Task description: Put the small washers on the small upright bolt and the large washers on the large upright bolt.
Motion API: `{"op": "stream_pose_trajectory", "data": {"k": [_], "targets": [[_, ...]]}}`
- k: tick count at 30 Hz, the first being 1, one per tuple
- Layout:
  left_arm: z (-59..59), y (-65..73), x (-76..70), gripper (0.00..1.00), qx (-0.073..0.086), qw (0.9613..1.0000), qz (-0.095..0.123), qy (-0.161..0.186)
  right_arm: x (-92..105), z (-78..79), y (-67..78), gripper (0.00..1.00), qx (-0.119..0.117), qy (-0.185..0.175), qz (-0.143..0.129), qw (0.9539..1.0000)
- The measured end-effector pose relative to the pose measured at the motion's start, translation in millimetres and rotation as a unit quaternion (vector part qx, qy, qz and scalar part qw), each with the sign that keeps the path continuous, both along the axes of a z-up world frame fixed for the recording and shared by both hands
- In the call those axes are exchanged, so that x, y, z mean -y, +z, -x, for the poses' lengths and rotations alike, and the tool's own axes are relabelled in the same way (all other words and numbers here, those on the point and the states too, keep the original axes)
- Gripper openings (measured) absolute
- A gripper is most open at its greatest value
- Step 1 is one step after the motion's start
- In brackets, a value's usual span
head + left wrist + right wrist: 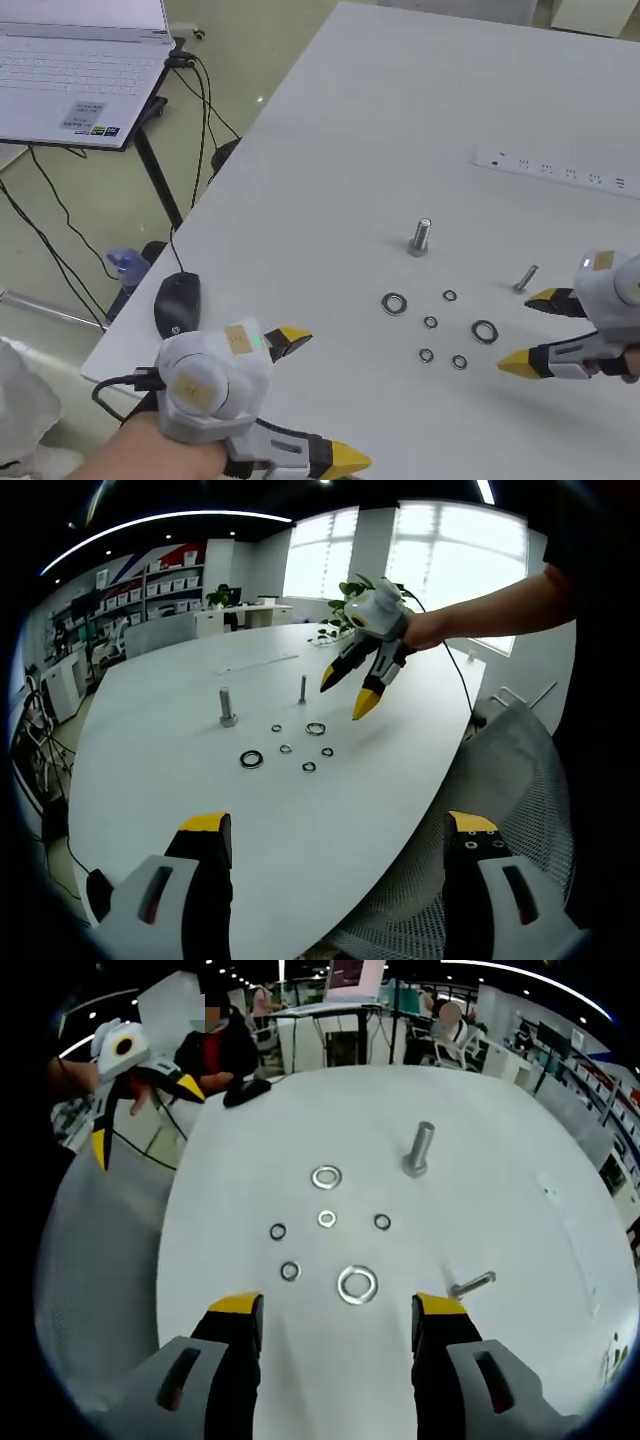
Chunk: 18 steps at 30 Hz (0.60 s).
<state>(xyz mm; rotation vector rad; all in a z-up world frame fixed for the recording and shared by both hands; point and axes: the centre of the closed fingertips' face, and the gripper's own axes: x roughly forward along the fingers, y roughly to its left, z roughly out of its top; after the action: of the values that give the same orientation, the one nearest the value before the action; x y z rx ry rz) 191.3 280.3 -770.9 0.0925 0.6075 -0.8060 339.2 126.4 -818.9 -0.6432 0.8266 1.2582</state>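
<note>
The left gripper [322,400] and the right gripper [527,331] are held with jaws spread wide and empty, while the two large washers [394,303] and four small washers [430,322] are seen lying loose on the white table [330,150] at six o'clock of the large bolt [420,238], the small bolt [526,279] standing at four o'clock of it.

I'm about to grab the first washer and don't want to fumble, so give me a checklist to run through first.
1. Large bolt and small bolt upright, bare: ok.
2. Right gripper open, empty: ok.
3. Left gripper open, empty: ok.
4. Two large washers, four small washers flat on the table, apart: ok.
5. A large washer lined up ahead of right gripper: ok.
6. Bolts fixed to the table: cannot tell.
</note>
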Motion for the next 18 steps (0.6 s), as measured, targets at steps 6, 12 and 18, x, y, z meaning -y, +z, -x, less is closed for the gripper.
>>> {"op": "stream_pose_trajectory", "data": {"k": [6, 12, 18], "targets": [[-0.9, -2.8, -1.2, 0.87, -0.002, 0.9999, -0.009, -0.007, -4.5, -8.2, -9.5, 0.57, 0.001, 0.033, 0.025, 0.9992], [-1.4, -4.8, -0.3, 0.86, -0.005, 0.9999, -0.008, -0.01, -8.6, -14.9, -16.9, 0.55, 0.005, 0.06, 0.046, 0.9971], [-0.1, -7.2, 0.8, 0.85, -0.009, 0.9998, -0.01, -0.015, -11.3, -18.6, -26.0, 0.53, 0.008, 0.084, 0.068, 0.9942]]}}
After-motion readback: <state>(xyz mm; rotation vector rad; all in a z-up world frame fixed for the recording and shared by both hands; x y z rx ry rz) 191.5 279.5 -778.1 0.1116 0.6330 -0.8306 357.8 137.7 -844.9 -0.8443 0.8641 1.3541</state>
